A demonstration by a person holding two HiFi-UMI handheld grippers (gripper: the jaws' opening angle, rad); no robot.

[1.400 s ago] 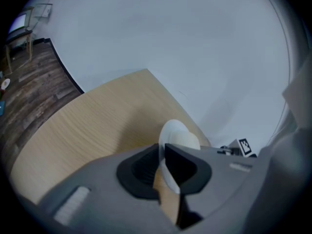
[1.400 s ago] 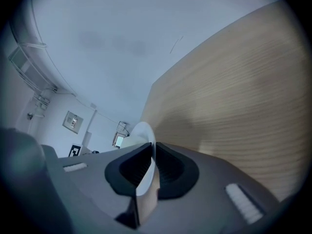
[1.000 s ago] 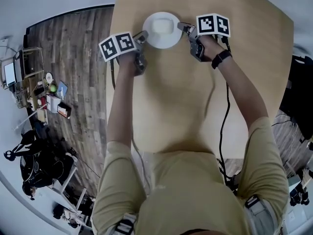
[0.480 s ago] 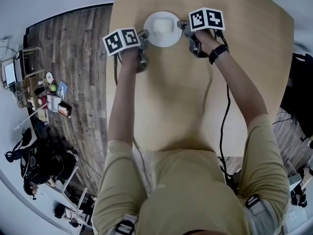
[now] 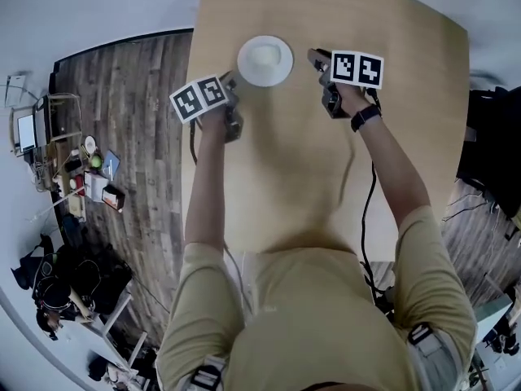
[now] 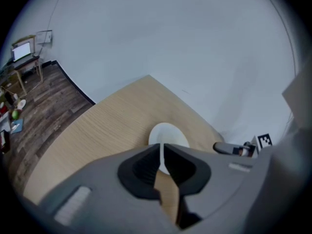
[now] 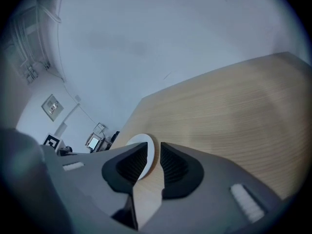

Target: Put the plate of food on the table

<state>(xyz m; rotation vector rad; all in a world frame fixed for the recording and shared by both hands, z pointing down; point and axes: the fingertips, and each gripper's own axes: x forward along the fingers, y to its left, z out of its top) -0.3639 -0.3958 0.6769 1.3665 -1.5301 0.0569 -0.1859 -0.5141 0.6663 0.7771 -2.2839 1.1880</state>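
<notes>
White plate (image 5: 265, 60) sits on the wooden desk (image 5: 326, 161), clear of both hand-held tools. The left tongs (image 5: 229, 80) stand a narrow slit apart and empty. The right tongs (image 5: 314, 54), jaws just opened wider, grip nothing. Each hangs near the plate's rim.

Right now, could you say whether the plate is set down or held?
Set down: the plate lies flat on the table; left gripper clear, right gripper clear, jaws just opened, empty.

White plate (image 5: 245, 62) flat on wooden table (image 5: 285, 165).
</notes>
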